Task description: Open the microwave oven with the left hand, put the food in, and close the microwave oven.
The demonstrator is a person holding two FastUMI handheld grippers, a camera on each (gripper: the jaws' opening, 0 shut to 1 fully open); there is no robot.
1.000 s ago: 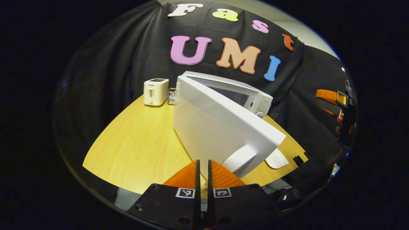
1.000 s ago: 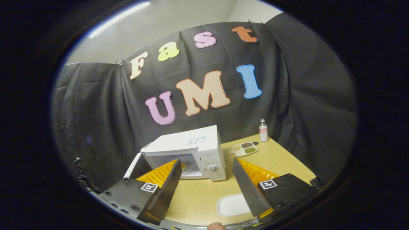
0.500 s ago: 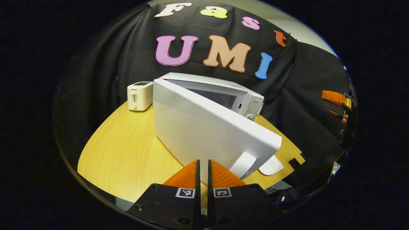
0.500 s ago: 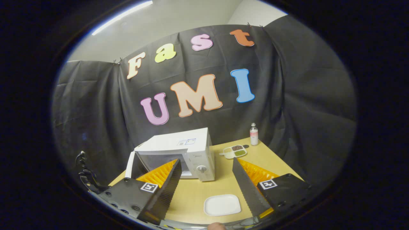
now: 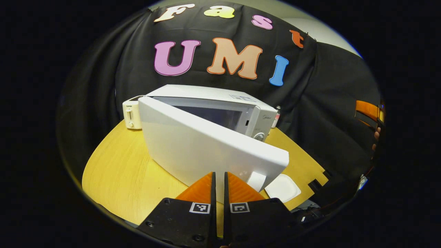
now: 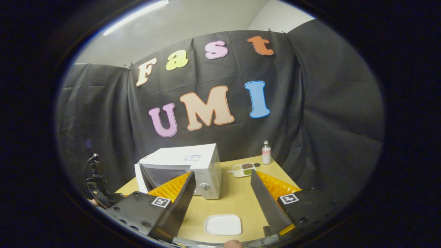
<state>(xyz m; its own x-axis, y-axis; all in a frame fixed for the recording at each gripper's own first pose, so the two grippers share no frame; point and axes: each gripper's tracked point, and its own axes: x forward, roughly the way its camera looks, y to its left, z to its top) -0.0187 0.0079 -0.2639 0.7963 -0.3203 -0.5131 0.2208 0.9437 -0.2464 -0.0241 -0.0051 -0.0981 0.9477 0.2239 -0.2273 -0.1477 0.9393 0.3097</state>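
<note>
Microwave oven (image 5: 206,113) sits in the middle of the left gripper view, a smooth white box with rounded corners on a table (image 5: 120,168) of pale, fine-grained wood. Its door (image 5: 203,151), a flat glossy slab, stands partly swung out toward the camera, with a curved white handle (image 5: 256,181) near its free edge. The left claw (image 5: 217,182) sits low in front of the door with its two ribbed, wedge-shaped fingers drawn nearly together, only a thin slit between them and nothing in it. A small cream toaster (image 5: 131,113) with a round knob stands just behind the door's hinge side. A flat white plate (image 5: 283,187) with rounded corners lies on the table past the handle. At the far right edge a hand holds the other gripper, though it is too cut off to read.

In the right gripper view the right claw (image 6: 222,203) is spread wide and empty, its serrated inner faces angled apart. Between the fingers the plate (image 6: 223,224) lies on the table (image 6: 237,193), well in front of the microwave oven (image 6: 186,165), whose door (image 6: 138,177) hangs ajar on the left. Beyond it are a shallow compartment tray (image 6: 243,169) holding what looks like brown and green food, and a small clear bottle (image 6: 266,153) with a pale label, upright near the cloth wall.
</note>
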